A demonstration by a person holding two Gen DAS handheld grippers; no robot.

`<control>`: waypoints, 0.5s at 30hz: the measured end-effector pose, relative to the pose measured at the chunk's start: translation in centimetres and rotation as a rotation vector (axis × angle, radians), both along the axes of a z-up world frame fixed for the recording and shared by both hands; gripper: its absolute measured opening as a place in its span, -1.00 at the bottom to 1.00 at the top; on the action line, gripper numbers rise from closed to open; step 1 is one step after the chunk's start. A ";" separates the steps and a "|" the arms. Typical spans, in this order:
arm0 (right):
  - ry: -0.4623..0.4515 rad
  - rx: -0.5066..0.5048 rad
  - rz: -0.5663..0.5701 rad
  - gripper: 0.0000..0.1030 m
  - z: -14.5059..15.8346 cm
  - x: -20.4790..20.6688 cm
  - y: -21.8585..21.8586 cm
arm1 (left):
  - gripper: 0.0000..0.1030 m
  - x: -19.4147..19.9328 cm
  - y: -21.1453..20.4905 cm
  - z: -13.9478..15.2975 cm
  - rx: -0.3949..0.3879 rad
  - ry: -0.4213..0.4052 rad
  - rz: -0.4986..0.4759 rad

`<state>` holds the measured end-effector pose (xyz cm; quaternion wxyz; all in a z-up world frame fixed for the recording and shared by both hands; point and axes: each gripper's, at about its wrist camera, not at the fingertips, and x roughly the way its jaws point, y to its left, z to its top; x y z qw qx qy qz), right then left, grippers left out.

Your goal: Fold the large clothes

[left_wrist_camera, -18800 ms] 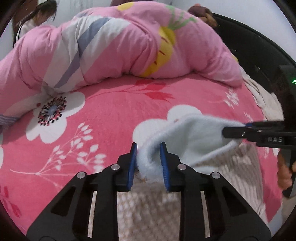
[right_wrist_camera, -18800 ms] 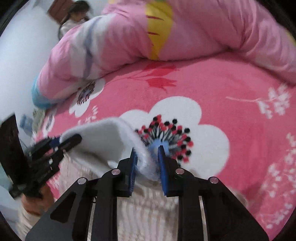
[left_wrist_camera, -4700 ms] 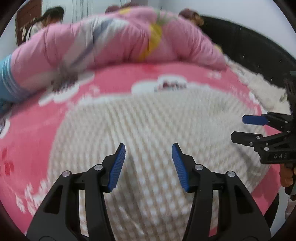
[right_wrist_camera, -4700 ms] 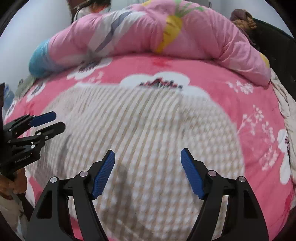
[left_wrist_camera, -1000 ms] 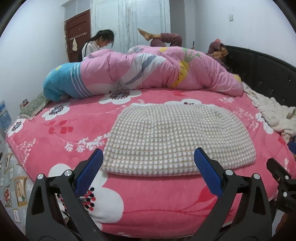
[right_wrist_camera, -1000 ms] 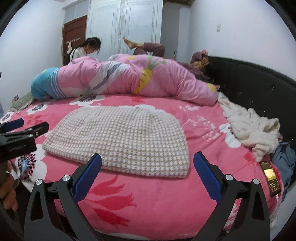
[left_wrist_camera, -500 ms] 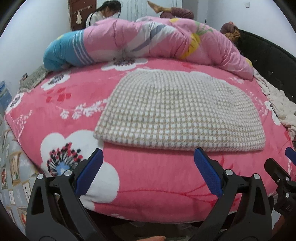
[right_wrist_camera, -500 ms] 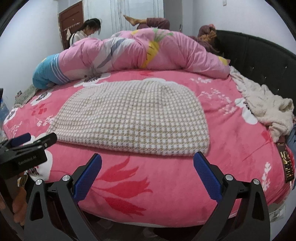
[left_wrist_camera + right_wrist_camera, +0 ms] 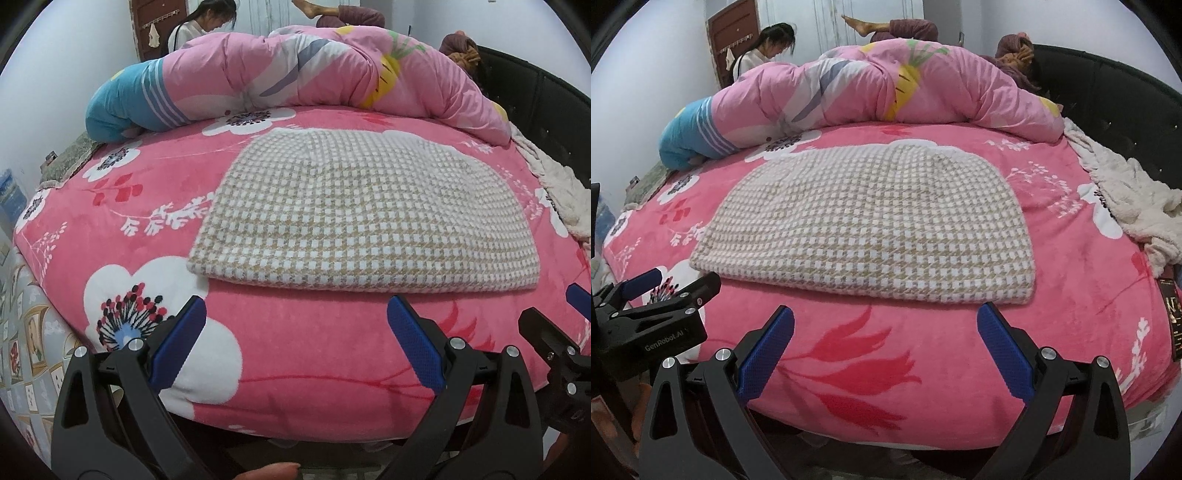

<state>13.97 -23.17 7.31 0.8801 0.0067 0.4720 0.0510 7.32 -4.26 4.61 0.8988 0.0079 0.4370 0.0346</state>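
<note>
A beige and white houndstooth garment (image 9: 362, 218) (image 9: 879, 225) lies folded flat on the pink flowered bed cover (image 9: 295, 350) (image 9: 923, 350), its folded edge toward me. My left gripper (image 9: 295, 343) hangs wide open in front of the bed's near edge, apart from the garment, with nothing between its blue pads. My right gripper (image 9: 884, 347) is just as wide open and empty, short of the garment's near edge. In the left wrist view the right gripper (image 9: 554, 332) shows at the right rim. In the right wrist view the left gripper (image 9: 661, 299) shows at the left rim.
A rolled pink and blue quilt (image 9: 295, 81) (image 9: 868, 88) lies across the far side of the bed. Two people are behind it. A cream fleece blanket (image 9: 1126, 192) is heaped at the right by the black headboard (image 9: 1108, 96). Patterned floor (image 9: 22, 350) shows at the left.
Both grippers have tilted down and drawn a little nearer to the bed's front edge; the garment looks larger and lower in view. It lies unmoved, and both grippers stay wide open.
</note>
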 end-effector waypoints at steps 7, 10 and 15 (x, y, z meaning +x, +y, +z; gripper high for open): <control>0.006 -0.003 0.003 0.87 -0.1 0.0 0.3 | 0.85 0.1 -0.1 -0.1 0.001 0.003 -0.004; 0.007 -0.003 0.001 0.87 -0.2 0.0 0.3 | 0.85 0.1 -0.3 0.0 0.005 0.001 -0.009; 0.010 -0.003 -0.005 0.87 -0.2 0.1 0.2 | 0.85 0.1 -0.4 0.0 0.007 -0.001 -0.017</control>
